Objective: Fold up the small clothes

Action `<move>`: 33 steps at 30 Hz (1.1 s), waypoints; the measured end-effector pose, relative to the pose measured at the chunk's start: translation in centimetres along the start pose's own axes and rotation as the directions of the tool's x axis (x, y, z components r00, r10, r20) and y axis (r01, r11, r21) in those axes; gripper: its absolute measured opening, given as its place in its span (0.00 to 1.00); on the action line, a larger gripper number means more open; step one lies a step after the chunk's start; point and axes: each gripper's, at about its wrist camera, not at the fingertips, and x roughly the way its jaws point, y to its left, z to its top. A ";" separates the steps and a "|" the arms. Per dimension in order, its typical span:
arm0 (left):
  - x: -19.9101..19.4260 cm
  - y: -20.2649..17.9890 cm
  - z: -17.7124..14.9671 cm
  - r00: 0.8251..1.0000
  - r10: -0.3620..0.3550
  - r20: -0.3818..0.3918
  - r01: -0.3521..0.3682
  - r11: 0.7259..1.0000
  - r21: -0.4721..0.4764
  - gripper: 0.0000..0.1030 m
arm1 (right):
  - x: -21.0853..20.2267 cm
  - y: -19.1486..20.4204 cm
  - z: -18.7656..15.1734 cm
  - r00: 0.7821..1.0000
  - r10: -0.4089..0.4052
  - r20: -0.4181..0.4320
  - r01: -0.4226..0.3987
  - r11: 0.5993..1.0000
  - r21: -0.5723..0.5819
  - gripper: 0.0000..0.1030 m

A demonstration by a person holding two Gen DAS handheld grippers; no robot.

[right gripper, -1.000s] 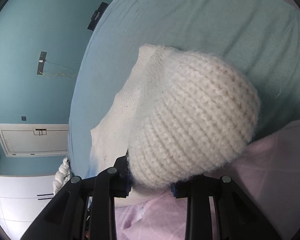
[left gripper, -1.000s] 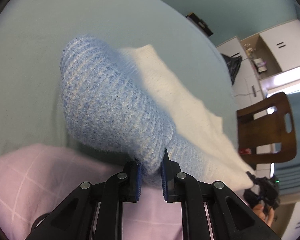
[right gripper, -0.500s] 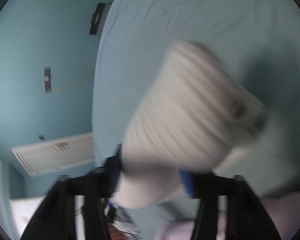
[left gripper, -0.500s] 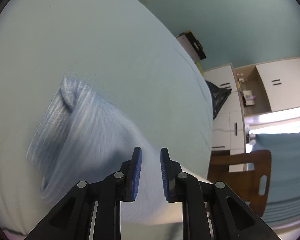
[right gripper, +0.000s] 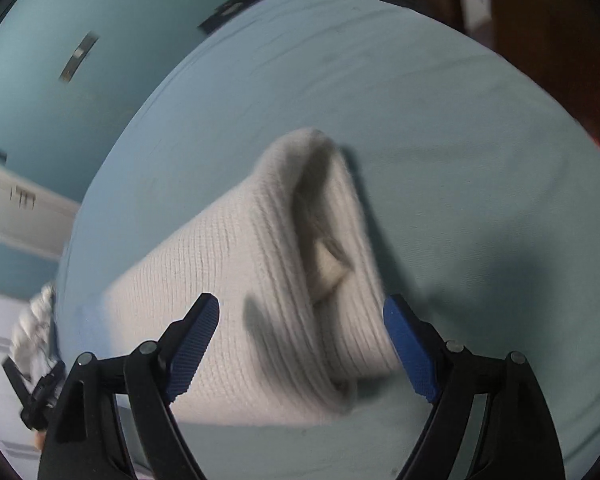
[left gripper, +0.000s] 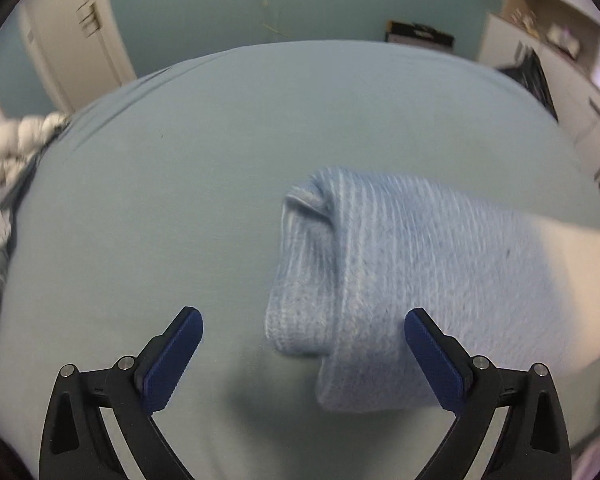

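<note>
The knit scarf (left gripper: 400,280) lies folded on the bed (left gripper: 220,160); both the left gripper (left gripper: 302,356) and right gripper (right gripper: 300,340) have just opened wide, holding nothing; tidying may remain.

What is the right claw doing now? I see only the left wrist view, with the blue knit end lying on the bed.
Observer: The right claw has just been opening. It is open over the cream knit end, which lies between its jaws on the bed.
Operator: Does the cream end lie flat?
Observer: Not fully. It is bunched, and a dark hollow gapes at its far tip.
</note>
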 end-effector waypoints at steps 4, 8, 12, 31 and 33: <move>0.7 -1.7 -0.6 1.000 -0.009 -0.014 0.009 0.999 0.036 0.99 | 2.7 1.6 1.5 0.999 0.026 -0.020 -0.027 0.999 -0.022 0.75; 1.0 -2.5 -0.6 0.999 -0.036 -0.024 0.037 0.999 0.014 0.99 | 6.8 0.8 1.9 0.994 0.061 -0.092 -0.054 0.996 0.076 0.27; 2.2 -3.6 0.5 0.998 -0.049 -0.033 0.049 0.999 -0.018 0.99 | 4.6 1.6 1.2 0.992 0.115 -0.053 -0.111 0.991 0.072 0.17; -2.6 -4.8 2.0 0.993 0.023 0.116 -0.025 1.000 0.013 0.99 | 3.3 1.8 -1.8 0.999 -0.041 -0.032 0.046 0.986 0.162 0.41; -2.1 -6.8 2.2 0.995 0.020 0.099 -0.026 0.998 0.061 0.99 | 0.7 5.1 -2.3 0.985 -0.141 0.096 0.133 0.988 0.080 0.69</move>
